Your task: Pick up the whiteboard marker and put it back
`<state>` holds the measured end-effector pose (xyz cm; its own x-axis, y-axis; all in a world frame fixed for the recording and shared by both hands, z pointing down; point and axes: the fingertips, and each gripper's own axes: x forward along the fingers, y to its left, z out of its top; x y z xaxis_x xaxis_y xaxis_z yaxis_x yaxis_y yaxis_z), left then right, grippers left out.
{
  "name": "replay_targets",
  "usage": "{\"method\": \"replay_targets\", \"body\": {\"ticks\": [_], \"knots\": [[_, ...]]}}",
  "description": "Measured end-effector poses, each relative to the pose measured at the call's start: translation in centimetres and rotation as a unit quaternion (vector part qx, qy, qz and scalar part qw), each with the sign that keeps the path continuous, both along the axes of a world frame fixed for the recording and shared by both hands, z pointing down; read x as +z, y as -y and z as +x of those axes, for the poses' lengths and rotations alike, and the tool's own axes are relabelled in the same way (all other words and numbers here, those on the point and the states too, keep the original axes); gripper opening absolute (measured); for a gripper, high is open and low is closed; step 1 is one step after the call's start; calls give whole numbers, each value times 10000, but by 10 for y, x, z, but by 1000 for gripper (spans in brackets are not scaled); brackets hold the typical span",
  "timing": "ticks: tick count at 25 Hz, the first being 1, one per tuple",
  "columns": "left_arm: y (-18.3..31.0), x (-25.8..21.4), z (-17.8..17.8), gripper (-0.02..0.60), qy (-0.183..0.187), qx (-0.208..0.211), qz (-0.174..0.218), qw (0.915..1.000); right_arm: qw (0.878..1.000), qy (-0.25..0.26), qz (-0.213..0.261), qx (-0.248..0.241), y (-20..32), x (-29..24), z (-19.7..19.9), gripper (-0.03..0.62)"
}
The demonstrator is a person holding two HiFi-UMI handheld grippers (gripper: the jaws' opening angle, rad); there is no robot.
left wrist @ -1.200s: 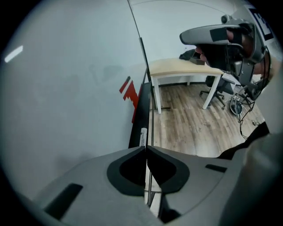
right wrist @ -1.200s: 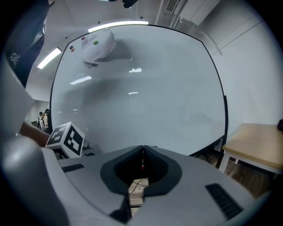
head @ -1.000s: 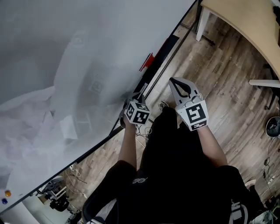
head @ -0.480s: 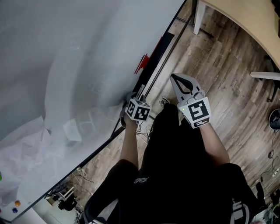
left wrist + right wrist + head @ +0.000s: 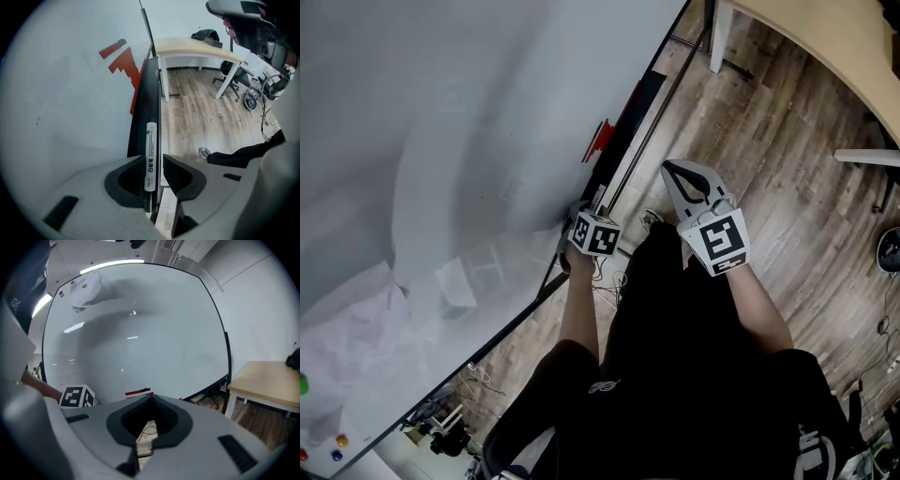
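A white whiteboard marker (image 5: 151, 150) lies lengthwise on the black tray (image 5: 145, 108) along the whiteboard's lower edge. My left gripper (image 5: 153, 158) is open, one jaw on each side of the marker. The left jaw touches the barrel and a narrow gap shows at the right jaw. In the head view the left gripper (image 5: 600, 197) points at the tray (image 5: 630, 112), and the marker is hidden there. My right gripper (image 5: 668, 170) hangs above the floor to the right, shut and holding nothing. Its tips also meet in the right gripper view (image 5: 149, 398).
The whiteboard (image 5: 441, 141) fills the left side, with a red shape (image 5: 599, 141) low on it near the tray. A light wooden table (image 5: 825, 47) with white legs stands at the far right. Cables lie on the wood floor (image 5: 769, 187) under the board.
Both grippers stay almost where they were. Only the head view has drifted slightly, so the board and tray shift a little in the frame.
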<state>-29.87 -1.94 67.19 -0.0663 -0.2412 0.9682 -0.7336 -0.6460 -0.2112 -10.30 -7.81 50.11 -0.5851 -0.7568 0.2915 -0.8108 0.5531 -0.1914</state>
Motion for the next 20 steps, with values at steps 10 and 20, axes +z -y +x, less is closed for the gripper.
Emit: {"method": "replay_targets", "body": {"ticks": [10, 20], "knots": [[3, -3, -2, 81, -64, -103, 153, 9998, 10000, -24, 4, -11, -4, 0, -1, 3], [1, -13, -3, 67, -132, -155, 313, 9993, 10000, -39, 36, -81, -9, -4, -6, 3]]}}
